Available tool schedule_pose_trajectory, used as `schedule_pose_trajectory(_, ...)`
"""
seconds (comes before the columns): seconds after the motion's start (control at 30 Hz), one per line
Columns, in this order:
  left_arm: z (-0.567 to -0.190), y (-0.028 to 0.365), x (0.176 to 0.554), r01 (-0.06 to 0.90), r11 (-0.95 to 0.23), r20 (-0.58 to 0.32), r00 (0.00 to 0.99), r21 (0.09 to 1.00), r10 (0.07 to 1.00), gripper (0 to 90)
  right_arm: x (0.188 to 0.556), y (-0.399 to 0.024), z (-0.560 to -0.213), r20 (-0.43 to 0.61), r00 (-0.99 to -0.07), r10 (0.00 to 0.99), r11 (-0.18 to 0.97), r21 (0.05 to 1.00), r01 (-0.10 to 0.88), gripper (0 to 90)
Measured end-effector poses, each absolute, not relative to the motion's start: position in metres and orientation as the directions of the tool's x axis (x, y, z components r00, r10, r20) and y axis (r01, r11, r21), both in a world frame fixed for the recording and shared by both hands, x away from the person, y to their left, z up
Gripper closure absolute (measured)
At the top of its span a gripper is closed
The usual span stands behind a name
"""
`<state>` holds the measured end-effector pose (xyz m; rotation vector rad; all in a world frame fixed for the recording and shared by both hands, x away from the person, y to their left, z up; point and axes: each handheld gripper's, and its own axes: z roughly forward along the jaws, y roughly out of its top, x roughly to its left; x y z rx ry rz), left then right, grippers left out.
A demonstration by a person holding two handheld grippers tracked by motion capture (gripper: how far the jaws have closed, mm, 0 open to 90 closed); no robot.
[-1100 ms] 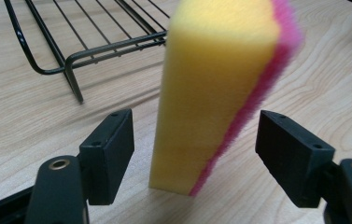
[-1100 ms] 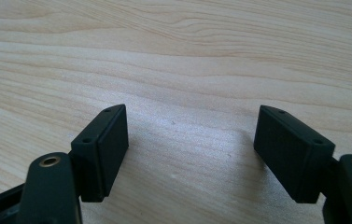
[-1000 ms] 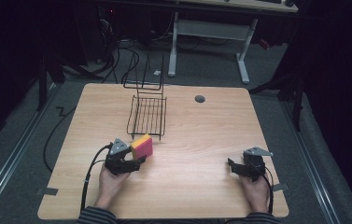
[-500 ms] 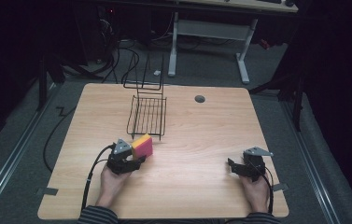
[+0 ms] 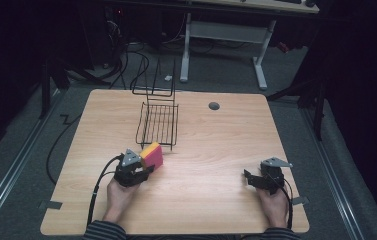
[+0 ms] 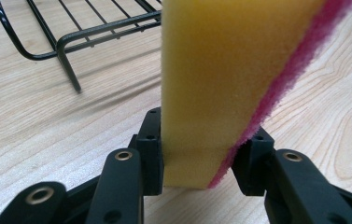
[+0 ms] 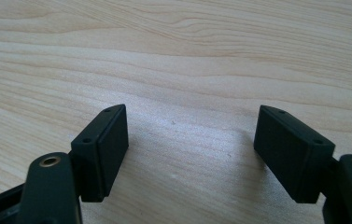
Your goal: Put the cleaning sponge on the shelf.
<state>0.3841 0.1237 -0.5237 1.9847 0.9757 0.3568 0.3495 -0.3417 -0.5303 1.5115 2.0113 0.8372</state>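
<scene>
Closing on the sponge, the left tongs have just been narrowing their jaws, and now both black pads are pressing on the sponge from two sides. In the left gripper view the yellow foam is slightly squeezed at its lower end, and the pink scrubbing layer is running along the side that faces the right pad. This means the grasp is probably complete, and the sponge is now ready for lifting.

In the high view the sponge is sitting at the front-left part of the surface, at the tips of the left tongs and just beside the near end of the wire rack. It looks to be still low at the wood, though whether it is touching the wood cannot be told. The rack is standing empty, so it is likely the place where the sponge is going, but this is only a judgement.

The right tongs are staying wide, with nothing between the jaws, only bare wood under them. In the high view the right tongs are resting at the front-right part, well apart from the sponge.

The next move is probably calling for a gentle raise, because soft foam is bending easily in a narrow grip.
</scene>
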Motion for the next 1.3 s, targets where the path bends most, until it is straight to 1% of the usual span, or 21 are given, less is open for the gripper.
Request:
schedule_pose_trajectory(0.37, -0.518, 0.126, 0.378, 0.491, -0.328, -0.105, 0.666, 0.807, 0.739, 60.9, 0.350, -0.342, -0.530, -0.019, -0.271, 0.962, 0.202, 0.719, 0.665, 26.5)
schedule_pose_trajectory(0.67, -0.506, 0.134, 0.371, 0.483, -0.292, -0.128, 0.664, 0.825, 0.736, 61.0, 0.349, -0.341, -0.530, -0.015, -0.268, 0.963, 0.197, 0.718, 0.667, 26.5)
schedule_pose_trajectory(0.97, -0.497, 0.141, 0.364, 0.473, -0.296, -0.117, 0.667, 0.830, 0.736, 60.9, 0.349, -0.341, -0.530, -0.015, -0.268, 0.963, 0.197, 0.718, 0.667, 26.5)
schedule_pose_trajectory(1.03, -0.492, 0.145, 0.362, 0.465, -0.295, -0.111, 0.666, 0.835, 0.737, 61.0, 0.349, -0.341, -0.530, -0.015, -0.268, 0.963, 0.197, 0.718, 0.667, 26.5)
schedule_pose_trajectory(1.3, -0.476, 0.156, 0.364, 0.455, -0.257, -0.133, 0.665, 0.852, 0.735, 61.0, 0.350, -0.342, -0.530, -0.018, -0.270, 0.963, 0.200, 0.719, 0.665, 26.5)
